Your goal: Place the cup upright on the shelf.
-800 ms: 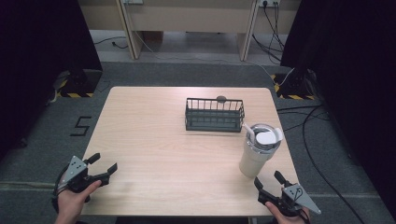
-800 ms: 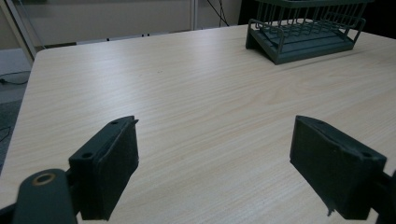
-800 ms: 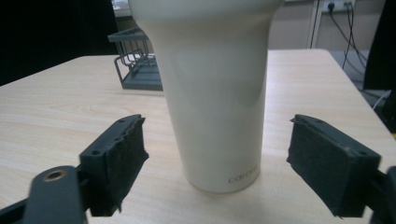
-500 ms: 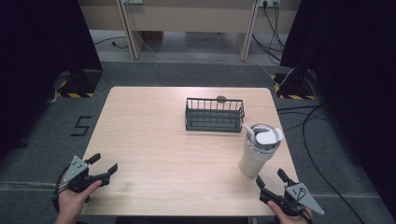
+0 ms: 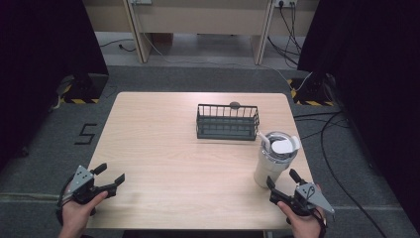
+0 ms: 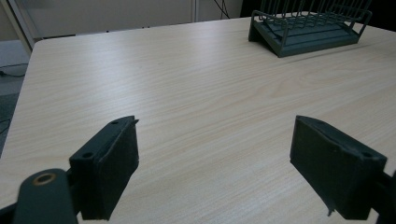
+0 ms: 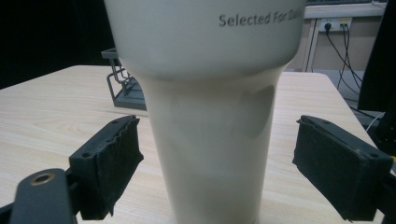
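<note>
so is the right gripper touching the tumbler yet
Apart. In the right gripper view the tumbler stands between the open jaws of the right gripper, with bare table visible in the gap on each side of it.

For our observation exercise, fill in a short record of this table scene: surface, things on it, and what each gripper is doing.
Surface: wooden table
Rack: dark wire rack, far side, right of centre
Cup: pale lidded cup, upright, near right edge
Left gripper: jaws open over bare wood, near left corner
Right gripper: jaws open either side of the cup's narrow base, not touching
</note>
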Available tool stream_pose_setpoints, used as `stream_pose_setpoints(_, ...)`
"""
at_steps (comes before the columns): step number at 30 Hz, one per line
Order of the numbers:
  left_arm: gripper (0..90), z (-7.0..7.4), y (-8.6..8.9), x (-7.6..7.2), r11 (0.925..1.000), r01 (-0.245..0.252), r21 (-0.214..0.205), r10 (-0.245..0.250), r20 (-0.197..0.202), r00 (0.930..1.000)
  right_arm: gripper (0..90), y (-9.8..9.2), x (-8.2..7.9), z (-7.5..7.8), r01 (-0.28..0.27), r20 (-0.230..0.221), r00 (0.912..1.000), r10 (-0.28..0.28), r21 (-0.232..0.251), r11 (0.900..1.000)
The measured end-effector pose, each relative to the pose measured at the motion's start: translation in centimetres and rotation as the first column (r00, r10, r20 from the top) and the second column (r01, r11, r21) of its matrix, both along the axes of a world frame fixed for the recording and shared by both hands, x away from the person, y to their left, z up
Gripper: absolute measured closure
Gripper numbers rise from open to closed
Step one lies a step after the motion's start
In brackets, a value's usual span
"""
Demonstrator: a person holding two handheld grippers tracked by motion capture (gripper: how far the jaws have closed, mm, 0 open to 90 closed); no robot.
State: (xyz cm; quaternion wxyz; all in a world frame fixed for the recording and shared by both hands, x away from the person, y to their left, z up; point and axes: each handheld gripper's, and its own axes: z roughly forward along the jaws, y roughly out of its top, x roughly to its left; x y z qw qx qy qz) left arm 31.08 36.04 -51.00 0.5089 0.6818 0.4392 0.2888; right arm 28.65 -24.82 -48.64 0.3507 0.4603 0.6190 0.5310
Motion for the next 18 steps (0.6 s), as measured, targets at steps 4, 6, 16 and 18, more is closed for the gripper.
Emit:
stream_pose_setpoints(4,14.7,0.0,0.0,0.0,1.0,-0.001,0.003,0.001,-0.002,1.0,13.5,0.5,0.9,0.2,0.004,0.013,0.9999,-0.004,-0.017,0.9998)
stream_pose_setpoints(6,14.7,0.0,0.0,0.0,1.0,-0.002,0.003,0.002,-0.001,1.0,12.6,0.7,1.4,0.3,0.003,0.018,0.9998,-0.002,-0.028,0.9996)
stream_pose_setpoints(16,14.7,0.0,-0.1,0.0,1.0,0.003,0.006,-0.003,-0.004,1.0,7.4,1.8,4.0,0.0,0.003,0.014,0.9999,-0.002,-0.068,0.9977)
stream_pose_setpoints(18,14.7,0.0,-0.1,0.0,1.0,0.005,0.007,-0.004,-0.005,1.0,5.5,2.0,4.4,0.0,-0.001,0.015,0.9999,0.002,-0.07,0.9975)
